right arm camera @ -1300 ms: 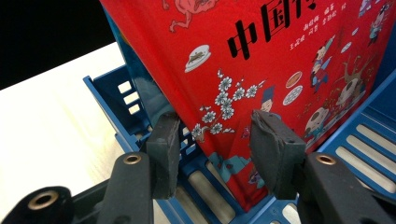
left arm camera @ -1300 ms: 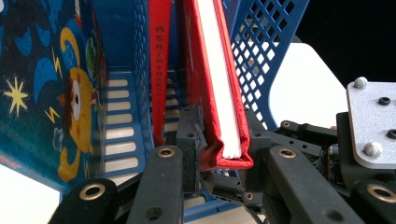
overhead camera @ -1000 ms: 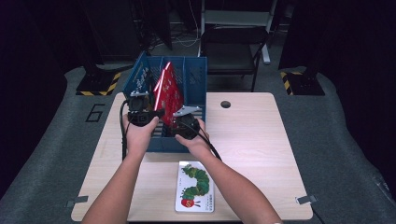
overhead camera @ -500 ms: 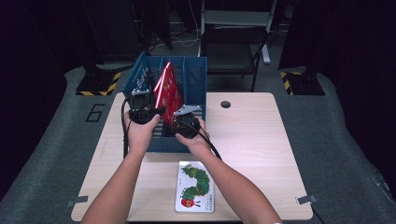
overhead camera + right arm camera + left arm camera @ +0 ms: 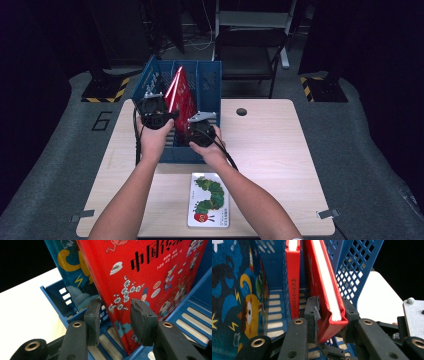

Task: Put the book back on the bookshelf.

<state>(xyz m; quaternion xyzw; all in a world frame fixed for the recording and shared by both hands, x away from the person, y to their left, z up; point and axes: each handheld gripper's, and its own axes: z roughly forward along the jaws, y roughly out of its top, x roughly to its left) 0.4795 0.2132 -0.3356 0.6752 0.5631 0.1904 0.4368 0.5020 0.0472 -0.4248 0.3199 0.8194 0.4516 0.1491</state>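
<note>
A blue slotted book rack (image 5: 210, 80) stands at the table's far edge. A thick red picture book (image 5: 181, 95) leans tilted inside it. My left gripper (image 5: 330, 315) is shut on that red book (image 5: 325, 290), a pad on each cover at its near corner. My right gripper (image 5: 116, 320) sits low at the rack's front, jaws apart. The red book's (image 5: 150, 270) bottom corner lies between them without a clear squeeze. In the high view, the left gripper (image 5: 167, 116) is beside the book and the right gripper (image 5: 197, 131) is below it.
A second red book (image 5: 293, 277) stands upright in the rack, and a blue illustrated book (image 5: 237, 290) fills the slot beside it. A white caterpillar book (image 5: 209, 200) lies flat near the table's front edge. A chair (image 5: 250, 55) stands behind the table (image 5: 280, 150).
</note>
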